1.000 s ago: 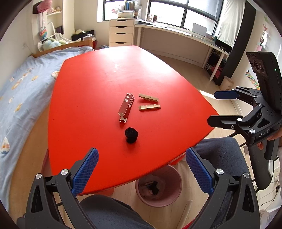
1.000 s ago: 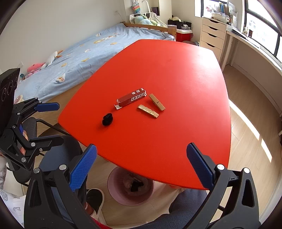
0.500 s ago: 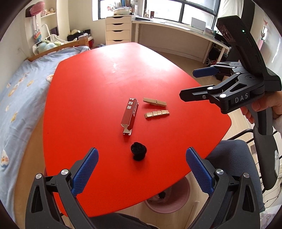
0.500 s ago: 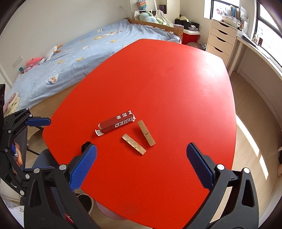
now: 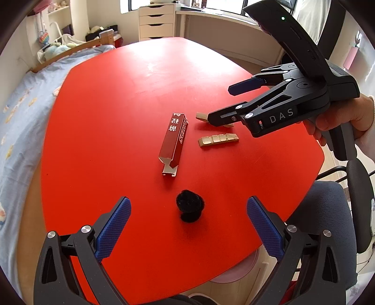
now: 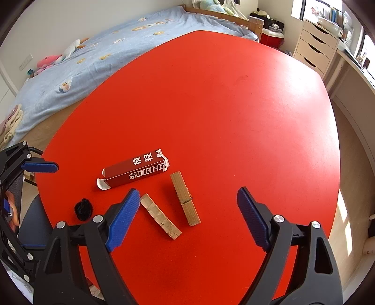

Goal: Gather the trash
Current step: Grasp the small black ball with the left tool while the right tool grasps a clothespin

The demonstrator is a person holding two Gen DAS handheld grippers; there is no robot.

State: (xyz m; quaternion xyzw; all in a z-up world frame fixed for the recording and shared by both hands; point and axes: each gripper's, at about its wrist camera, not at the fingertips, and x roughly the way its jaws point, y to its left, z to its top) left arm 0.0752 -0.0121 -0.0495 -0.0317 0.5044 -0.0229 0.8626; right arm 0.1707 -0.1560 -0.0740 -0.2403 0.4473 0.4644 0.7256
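Note:
On the red table (image 5: 117,105) lie a dark red carton (image 5: 174,138), two wooden pieces (image 5: 218,140), and a black fuzzy ball (image 5: 189,207). My left gripper (image 5: 188,225) is open, hovering just short of the black ball. My right gripper (image 6: 185,218) is open above the two wooden pieces (image 6: 160,215), the upright peg (image 6: 185,198) between its fingers; it also shows in the left wrist view (image 5: 225,103), covering part of the far wooden piece. The carton (image 6: 134,171) and ball (image 6: 83,208) show in the right wrist view.
A pink waste bin (image 5: 234,269) sits under the table's near edge, mostly hidden. A bed with a blue cover (image 6: 93,58) runs along the left. A grey chair (image 5: 328,223) stands at right. Drawers (image 5: 155,22) and a desk are at the back.
Both grippers have moved forward over the table. My left closed in on the black ball; my right came down over the two wooden pieces. Both stayed open.

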